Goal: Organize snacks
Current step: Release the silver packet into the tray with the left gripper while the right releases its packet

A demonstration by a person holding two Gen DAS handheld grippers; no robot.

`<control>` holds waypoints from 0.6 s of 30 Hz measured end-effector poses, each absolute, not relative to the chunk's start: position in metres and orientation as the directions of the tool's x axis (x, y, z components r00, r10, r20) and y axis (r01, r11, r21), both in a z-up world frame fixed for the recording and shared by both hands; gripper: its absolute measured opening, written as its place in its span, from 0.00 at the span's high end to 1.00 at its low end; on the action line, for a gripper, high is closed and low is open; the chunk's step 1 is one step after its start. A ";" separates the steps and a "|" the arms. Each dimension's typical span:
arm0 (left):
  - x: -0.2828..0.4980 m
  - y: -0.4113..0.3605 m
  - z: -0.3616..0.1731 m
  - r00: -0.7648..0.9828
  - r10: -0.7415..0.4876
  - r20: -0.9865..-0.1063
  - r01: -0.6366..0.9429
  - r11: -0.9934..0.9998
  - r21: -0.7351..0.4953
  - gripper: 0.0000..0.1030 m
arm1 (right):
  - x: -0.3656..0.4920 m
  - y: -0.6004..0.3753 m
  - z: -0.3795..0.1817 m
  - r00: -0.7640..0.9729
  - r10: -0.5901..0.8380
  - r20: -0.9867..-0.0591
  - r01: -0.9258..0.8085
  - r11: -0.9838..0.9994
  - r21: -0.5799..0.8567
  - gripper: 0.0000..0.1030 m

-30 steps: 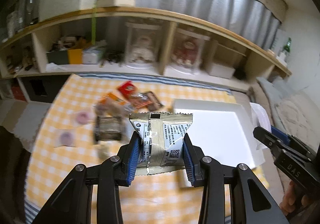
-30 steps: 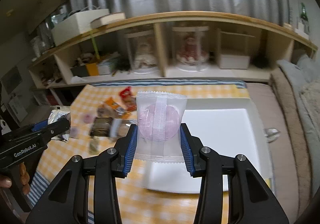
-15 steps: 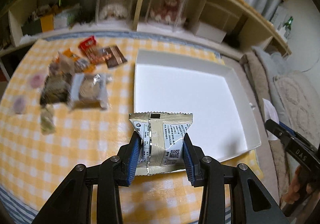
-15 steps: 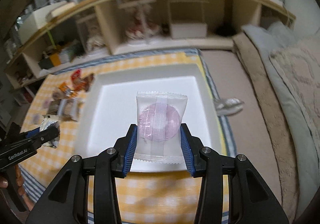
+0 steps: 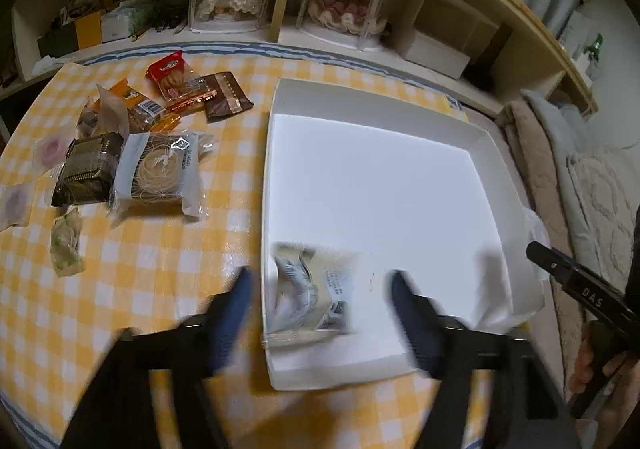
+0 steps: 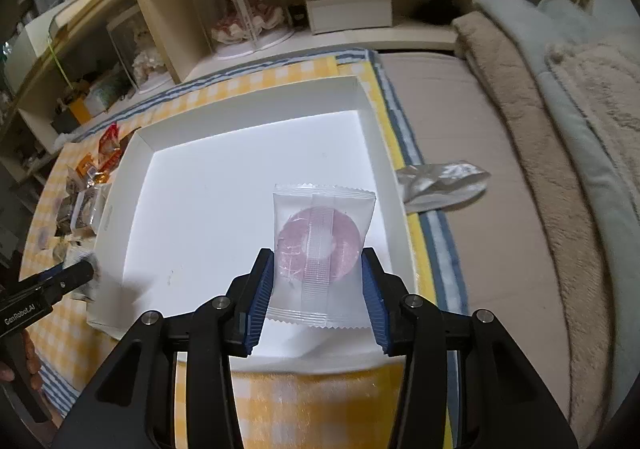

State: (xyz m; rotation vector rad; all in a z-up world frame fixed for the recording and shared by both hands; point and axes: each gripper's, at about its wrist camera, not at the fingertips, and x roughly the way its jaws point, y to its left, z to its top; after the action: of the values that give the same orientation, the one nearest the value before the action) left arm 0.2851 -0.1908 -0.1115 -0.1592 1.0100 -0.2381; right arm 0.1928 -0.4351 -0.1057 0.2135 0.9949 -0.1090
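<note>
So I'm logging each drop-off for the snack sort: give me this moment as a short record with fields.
left gripper: jaws just opened wide, beige snack packet loose between them
packet location: near-left corner of white tray
right gripper: jaws just easing apart, pink ring snack in clear wrapper between the pads, over the tray
unsorted: snack pile on yellow checked tablecloth

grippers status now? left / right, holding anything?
Left gripper: open, jaws just opened; silver snack packet loose between them, over the white tray.
Right gripper: jaws just opening slightly, pads at the pink donut packet; grip unclear.
</note>
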 end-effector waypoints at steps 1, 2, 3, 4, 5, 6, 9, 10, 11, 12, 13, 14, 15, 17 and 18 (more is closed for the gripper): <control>0.288 -0.190 -0.113 0.512 -0.272 -0.815 0.121 0.962 -0.246 0.05 | 0.194 -0.435 -0.107 0.544 0.004 -0.839 0.188 0.974 0.126 0.51; 0.281 -0.185 -0.114 0.514 -0.276 -0.812 0.120 0.961 -0.251 0.00 | 0.196 -0.435 -0.109 0.538 0.009 -0.843 0.187 0.974 0.130 0.41; 0.281 -0.183 -0.116 0.510 -0.279 -0.813 0.121 0.960 -0.253 0.00 | 0.196 -0.435 -0.110 0.533 0.010 -0.846 0.190 0.973 0.131 0.36; 0.280 -0.182 -0.118 0.501 -0.281 -0.819 0.126 0.959 -0.253 0.00 | 0.195 -0.435 -0.112 0.530 0.006 -0.848 0.192 0.973 0.126 0.27; 0.275 -0.180 -0.119 0.494 -0.277 -0.824 0.124 0.961 -0.248 0.00 | 0.194 -0.434 -0.113 0.529 0.003 -0.849 0.188 0.975 0.120 0.24; 0.275 -0.179 -0.121 0.489 -0.272 -0.829 0.126 0.962 -0.241 0.00 | 0.192 -0.432 -0.114 0.523 -0.003 -0.852 0.184 0.977 0.110 0.21; 0.270 -0.181 -0.123 0.477 -0.254 -0.841 0.140 0.967 -0.213 0.00 | 0.184 -0.431 -0.117 0.511 -0.009 -0.859 0.190 0.976 0.103 0.07; 0.266 -0.182 -0.123 0.477 -0.241 -0.845 0.139 0.970 -0.198 0.00 | 0.181 -0.430 -0.117 0.515 -0.005 -0.857 0.189 0.976 0.108 0.05; 0.262 -0.181 -0.123 0.478 -0.236 -0.846 0.140 0.971 -0.192 0.00 | 0.176 -0.429 -0.118 0.517 -0.004 -0.856 0.188 0.976 0.109 0.00; 0.260 -0.182 -0.124 0.476 -0.242 -0.846 0.151 0.970 -0.193 0.00 | 0.173 -0.428 -0.118 0.518 -0.005 -0.855 0.187 0.976 0.108 0.00; 0.256 -0.183 -0.123 0.476 -0.240 -0.846 0.155 0.970 -0.188 0.00 | 0.169 -0.427 -0.118 0.517 -0.003 -0.856 0.184 0.977 0.108 0.00; 0.253 -0.184 -0.123 0.476 -0.235 -0.847 0.159 0.971 -0.180 0.00 | 0.166 -0.426 -0.118 0.515 0.000 -0.857 0.182 0.977 0.109 0.00; 0.250 -0.185 -0.122 0.478 -0.233 -0.847 0.165 0.971 -0.174 0.00 | 0.163 -0.426 -0.118 0.514 0.000 -0.858 0.183 0.977 0.109 0.00; 0.244 -0.185 -0.120 0.478 -0.237 -0.846 0.173 0.969 -0.174 0.00 | 0.157 -0.425 -0.117 0.514 -0.004 -0.858 0.187 0.977 0.107 0.00; 0.242 -0.185 -0.119 0.479 -0.239 -0.845 0.175 0.969 -0.174 0.00 | 0.155 -0.425 -0.116 0.514 -0.005 -0.858 0.188 0.976 0.107 0.00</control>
State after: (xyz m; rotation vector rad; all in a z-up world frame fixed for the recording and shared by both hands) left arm 0.2419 -0.1854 -0.1188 -0.0671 1.0417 -0.2528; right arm 0.1547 -0.4248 -0.1164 0.1960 1.0263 -0.1168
